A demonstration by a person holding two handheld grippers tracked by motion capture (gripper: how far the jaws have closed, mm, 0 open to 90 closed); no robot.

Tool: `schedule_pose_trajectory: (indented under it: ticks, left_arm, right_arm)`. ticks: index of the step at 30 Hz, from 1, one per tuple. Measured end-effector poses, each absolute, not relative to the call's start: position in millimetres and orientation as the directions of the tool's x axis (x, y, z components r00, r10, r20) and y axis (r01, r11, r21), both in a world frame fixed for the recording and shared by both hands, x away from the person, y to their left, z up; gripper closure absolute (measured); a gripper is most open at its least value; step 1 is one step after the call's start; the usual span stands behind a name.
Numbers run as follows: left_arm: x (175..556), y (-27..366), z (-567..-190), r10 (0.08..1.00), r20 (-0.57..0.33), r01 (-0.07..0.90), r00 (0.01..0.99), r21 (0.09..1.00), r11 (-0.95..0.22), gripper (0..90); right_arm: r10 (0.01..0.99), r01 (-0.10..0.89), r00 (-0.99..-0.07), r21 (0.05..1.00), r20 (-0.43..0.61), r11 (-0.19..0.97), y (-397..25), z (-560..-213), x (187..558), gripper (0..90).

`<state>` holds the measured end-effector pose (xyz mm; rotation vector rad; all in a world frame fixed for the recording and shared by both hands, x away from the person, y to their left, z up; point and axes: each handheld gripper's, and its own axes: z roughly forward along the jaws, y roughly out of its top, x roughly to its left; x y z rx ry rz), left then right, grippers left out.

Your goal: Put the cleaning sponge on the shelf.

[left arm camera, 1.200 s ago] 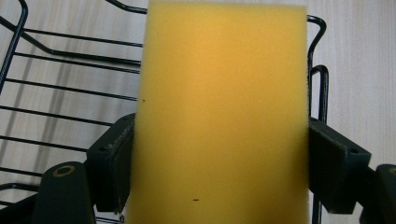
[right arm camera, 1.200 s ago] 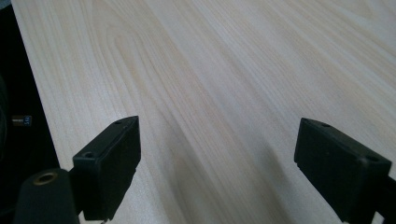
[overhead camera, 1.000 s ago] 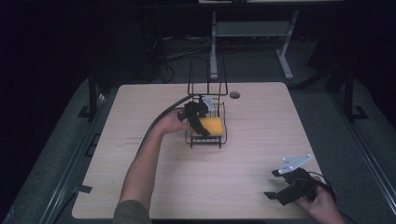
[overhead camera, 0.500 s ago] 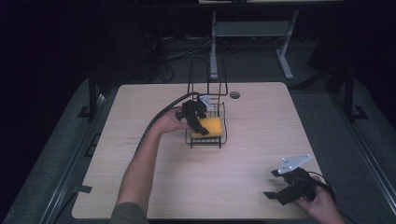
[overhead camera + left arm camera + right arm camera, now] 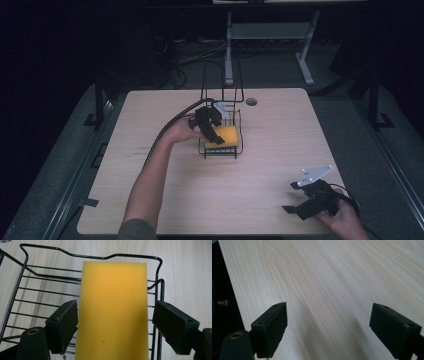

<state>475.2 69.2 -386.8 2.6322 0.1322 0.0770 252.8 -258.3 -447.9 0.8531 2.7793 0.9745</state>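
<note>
A yellow sponge [image 5: 230,135] [image 5: 113,302] lies flat in a small black wire basket [image 5: 220,153] [image 5: 155,258] at the middle of the wooden table [image 5: 200,200]. My left gripper [image 5: 215,136] [image 5: 115,315] reaches into the basket from the left and stands open, one jaw on each side of the sponge. The left jaw is right at the sponge's edge, while the right jaw stands a little off it. Near the table's front right corner, my right gripper [image 5: 294,210] [image 5: 328,320] hovers open over bare wood with nothing between its jaws.
Tall wire loops [image 5: 222,80] rise from the basket's far side. A round cable hole [image 5: 251,101] sits behind the basket to the right. The table's front edge runs just below the right gripper. A metal stand [image 5: 229,50] is on the floor beyond the table.
</note>
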Motion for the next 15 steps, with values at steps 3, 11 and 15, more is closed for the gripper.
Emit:
schedule_pose_trajectory:
  ticks: [3,11,15]
  left_arm:
    - [473.6,69.9,-385.4,0.100,0.031,0.072,0.995,0.481,-0.874,19.9]
    - [468.1,75.0,-383.4,0.096,0.035,0.066,0.995,0.492,-0.868,20.5]
    - [462.7,77.4,-381.0,0.090,0.044,0.055,0.995,0.508,-0.860,20.1]
  right_arm:
    - [0.526,0.477,-0.844,0.597,0.106,0.645,-258.6,-447.9,252.8,14.1]
    - [0.525,0.478,-0.844,0.595,0.108,0.646,-257.0,-447.4,252.2,14.1]
    - [0.527,0.481,-0.843,0.595,0.112,0.643,-255.8,-447.6,252.2,14.1]
